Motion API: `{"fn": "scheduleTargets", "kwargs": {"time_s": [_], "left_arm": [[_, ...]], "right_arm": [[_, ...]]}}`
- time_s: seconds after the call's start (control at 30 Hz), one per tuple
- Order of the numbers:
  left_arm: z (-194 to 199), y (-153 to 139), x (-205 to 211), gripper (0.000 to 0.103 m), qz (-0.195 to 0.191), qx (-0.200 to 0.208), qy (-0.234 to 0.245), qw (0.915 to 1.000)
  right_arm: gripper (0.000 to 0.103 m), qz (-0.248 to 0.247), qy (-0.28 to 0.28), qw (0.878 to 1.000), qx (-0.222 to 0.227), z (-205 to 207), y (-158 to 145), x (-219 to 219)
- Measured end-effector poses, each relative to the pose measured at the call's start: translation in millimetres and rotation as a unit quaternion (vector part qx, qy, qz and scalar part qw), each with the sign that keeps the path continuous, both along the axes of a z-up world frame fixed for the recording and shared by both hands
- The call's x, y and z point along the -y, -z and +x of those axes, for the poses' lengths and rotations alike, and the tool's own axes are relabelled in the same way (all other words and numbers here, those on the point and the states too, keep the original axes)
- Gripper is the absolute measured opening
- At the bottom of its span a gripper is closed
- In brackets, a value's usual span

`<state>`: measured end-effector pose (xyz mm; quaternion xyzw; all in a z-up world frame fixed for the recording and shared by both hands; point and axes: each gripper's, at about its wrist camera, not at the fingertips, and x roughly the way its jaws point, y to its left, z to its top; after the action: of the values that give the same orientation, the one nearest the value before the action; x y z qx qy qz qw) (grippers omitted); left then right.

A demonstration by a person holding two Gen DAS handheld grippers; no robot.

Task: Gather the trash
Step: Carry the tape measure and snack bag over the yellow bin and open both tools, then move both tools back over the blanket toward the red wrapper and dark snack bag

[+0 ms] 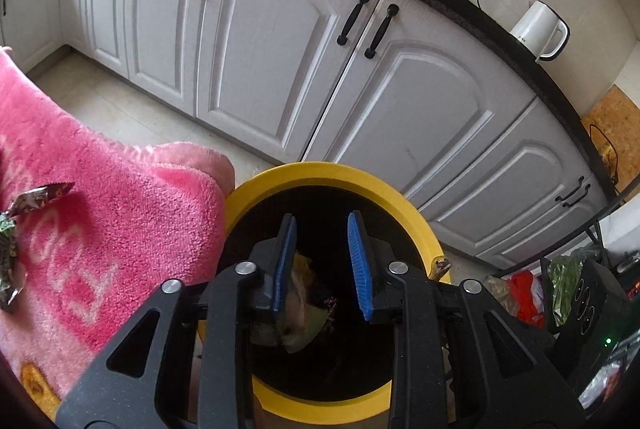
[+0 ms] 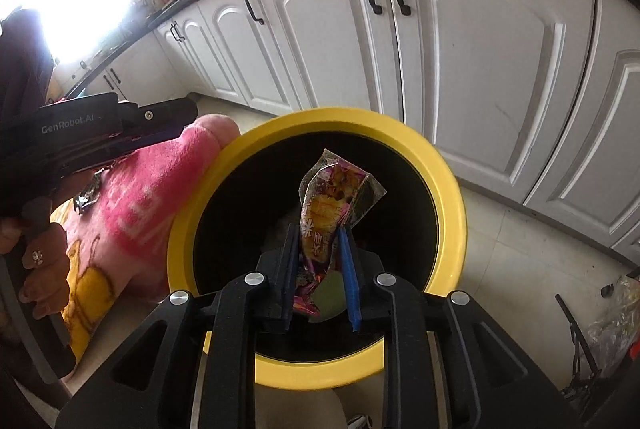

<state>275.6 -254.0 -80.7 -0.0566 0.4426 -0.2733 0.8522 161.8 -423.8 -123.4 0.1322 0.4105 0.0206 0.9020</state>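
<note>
The right tool (image 2: 320, 229) loosely pinches a wrapper (image 2: 332, 197) over the yellow bin (image 2: 448, 189); the left tool (image 1: 322, 225) hangs narrow, empty.

White cabinet doors (image 1: 264, 41) with black handles (image 1: 353, 18), white kettle (image 1: 541, 30) on dark countertop (image 1: 460, 7) — pink blanket (image 1: 120, 205)

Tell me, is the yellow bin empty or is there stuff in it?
Not empty. The left wrist view shows crumpled trash lying at the bottom of the yellow bin.

We see a fluffy pink cloth blanket (image 1: 132, 213), a smooth matt yellow plastic bin (image 2: 448, 197), a glossy crinkled foil wrapper (image 2: 336, 197), ribbed blue pads (image 1: 358, 261) and matt white panelled cabinet doors (image 1: 264, 49).
</note>
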Motion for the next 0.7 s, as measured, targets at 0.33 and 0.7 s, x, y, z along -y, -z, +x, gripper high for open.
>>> {"fn": "scheduleTargets", "kwargs": {"time_s": [0.33, 0.7], "left_arm": [[-7, -3, -18, 0.039, 0.002, 0.002, -0.010, 1.0000], [-23, -26, -46, 0.086, -0.001, 0.035, -0.039, 0.9986]], "right_arm": [[0.037, -0.002, 0.013, 1.000, 0.002, -1, -1, 3], [0.050, -0.009, 0.045, 0.998, 0.032, -10, -18, 9]]}}
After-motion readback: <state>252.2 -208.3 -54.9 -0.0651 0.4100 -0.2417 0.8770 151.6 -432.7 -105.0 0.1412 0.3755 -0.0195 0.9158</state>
